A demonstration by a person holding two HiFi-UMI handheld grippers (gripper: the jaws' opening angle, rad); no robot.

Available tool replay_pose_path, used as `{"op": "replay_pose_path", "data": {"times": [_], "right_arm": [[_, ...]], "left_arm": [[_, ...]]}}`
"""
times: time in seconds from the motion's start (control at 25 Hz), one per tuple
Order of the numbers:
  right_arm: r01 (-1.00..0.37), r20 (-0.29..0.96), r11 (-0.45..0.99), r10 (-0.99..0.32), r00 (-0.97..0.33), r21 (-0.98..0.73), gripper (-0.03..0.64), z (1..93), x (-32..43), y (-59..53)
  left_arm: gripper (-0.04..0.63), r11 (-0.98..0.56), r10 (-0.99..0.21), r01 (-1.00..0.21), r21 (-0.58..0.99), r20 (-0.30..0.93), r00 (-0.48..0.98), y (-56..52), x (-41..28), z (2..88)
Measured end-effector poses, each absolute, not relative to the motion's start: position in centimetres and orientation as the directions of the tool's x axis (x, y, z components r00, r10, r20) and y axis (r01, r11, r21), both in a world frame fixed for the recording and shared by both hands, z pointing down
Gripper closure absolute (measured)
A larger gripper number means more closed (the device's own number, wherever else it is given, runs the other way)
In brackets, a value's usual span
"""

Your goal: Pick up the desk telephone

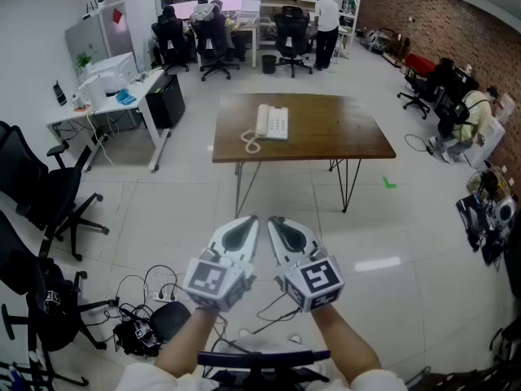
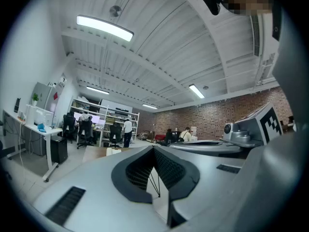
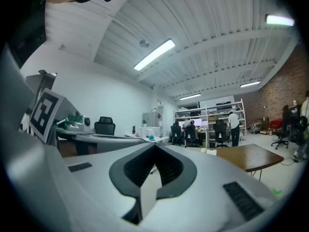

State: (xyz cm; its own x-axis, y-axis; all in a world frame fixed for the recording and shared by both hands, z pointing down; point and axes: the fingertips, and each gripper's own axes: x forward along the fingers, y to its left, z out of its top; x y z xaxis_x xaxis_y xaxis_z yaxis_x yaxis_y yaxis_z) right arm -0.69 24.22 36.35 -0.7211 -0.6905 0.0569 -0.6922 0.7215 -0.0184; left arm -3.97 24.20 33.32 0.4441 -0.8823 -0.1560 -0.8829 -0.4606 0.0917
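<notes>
A white desk telephone (image 1: 273, 122) lies on a brown wooden table (image 1: 342, 133), its coiled cord (image 1: 250, 143) hanging toward the near left edge. The phone (image 3: 211, 152) shows small in the right gripper view, and as a pale shape (image 2: 113, 151) in the left gripper view. My left gripper (image 1: 252, 221) and right gripper (image 1: 274, 221) are held side by side over the floor, well short of the table. Both are shut with nothing between their jaws.
A white desk (image 1: 106, 96) with a printer stands at the left. Black office chairs (image 1: 49, 194) and a tangle of cables (image 1: 151, 300) crowd the near left floor. People sit at workstations (image 1: 220, 23) at the back and along the right brick wall (image 1: 456, 31).
</notes>
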Motion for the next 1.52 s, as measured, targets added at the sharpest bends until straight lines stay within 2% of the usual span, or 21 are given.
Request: {"op": "replay_pose_path", "data": {"times": [0.52,1.04,1.52], "right_arm": [[-0.717,0.075,0.696,-0.713,-0.697,-0.038,0.617,37.5,-3.8,23.4],[-0.722,0.056,0.690,-0.720,-0.692,-0.046,0.617,37.7,-3.3,20.1],[-0.716,0.046,0.696,-0.714,-0.698,-0.063,0.617,37.6,-1.9,12.1]], "left_arm": [[0.595,-0.479,-0.876,-0.868,0.129,-0.130,0.464,22.7,-7.6,34.5],[0.595,-0.487,-0.873,-0.865,0.123,-0.103,0.477,19.6,-7.2,35.5],[0.595,-0.480,-0.877,-0.870,0.112,-0.075,0.475,11.4,-5.6,36.1]]}}
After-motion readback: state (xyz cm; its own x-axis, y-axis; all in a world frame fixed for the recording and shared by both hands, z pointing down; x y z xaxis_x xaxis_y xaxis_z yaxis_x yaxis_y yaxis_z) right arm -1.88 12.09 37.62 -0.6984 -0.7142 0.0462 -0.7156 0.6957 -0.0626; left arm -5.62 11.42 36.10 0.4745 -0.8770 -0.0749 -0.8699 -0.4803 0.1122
